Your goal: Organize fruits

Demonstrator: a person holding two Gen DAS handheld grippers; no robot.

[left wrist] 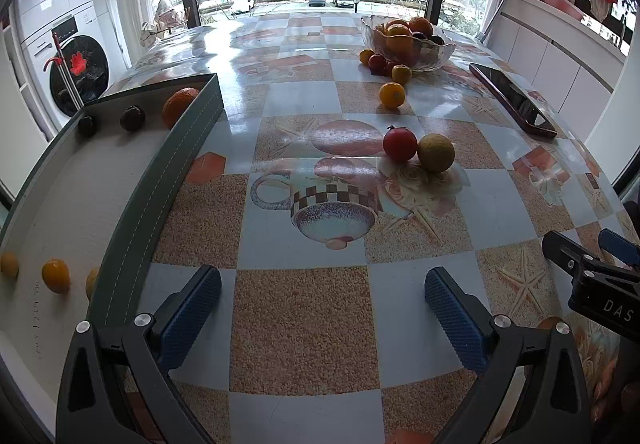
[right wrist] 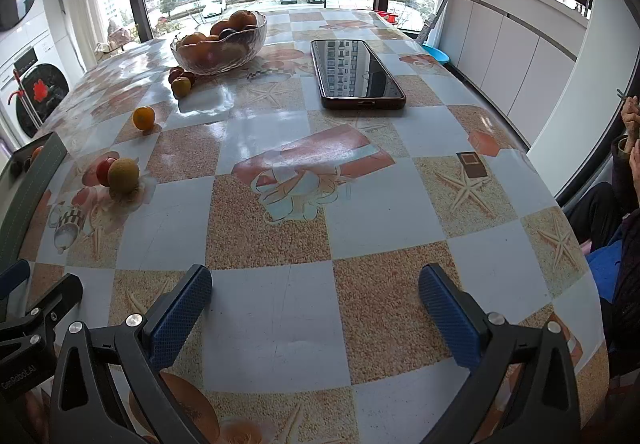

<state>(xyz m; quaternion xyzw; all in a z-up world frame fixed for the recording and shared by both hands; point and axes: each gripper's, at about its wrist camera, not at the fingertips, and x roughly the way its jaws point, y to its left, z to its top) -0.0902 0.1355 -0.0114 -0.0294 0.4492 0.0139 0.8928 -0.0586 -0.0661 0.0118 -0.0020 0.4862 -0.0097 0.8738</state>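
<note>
Spreading under everything is the table (left wrist: pixel 304 324) with its checked cloth, and the grey tray (left wrist: pixel 168 164) sits along its left edge, seemingly as the sorting place: an orange (left wrist: pixel 180 106) and two dark fruits (left wrist: pixel 132 118) lie at its far end, small yellow ones (left wrist: pixel 56 275) at the near end, so like appears to go with like. The glass bowl (right wrist: pixel 219 44) stands far across the table, piled with fruit, more of it gathered just beside its base. A phone (right wrist: pixel 356 72) lies flat, apart from the fruit and probably no part of the job. Near the middle, a red fruit (left wrist: pixel 399 144) touches a yellowish one (left wrist: pixel 436 153); a small orange one (left wrist: pixel 392 95) sits alone beyond. The left gripper (left wrist: pixel 320 308) and right gripper (right wrist: pixel 316 308) both hover spread wide, holding nothing, likely ready for the touching pair.
</note>
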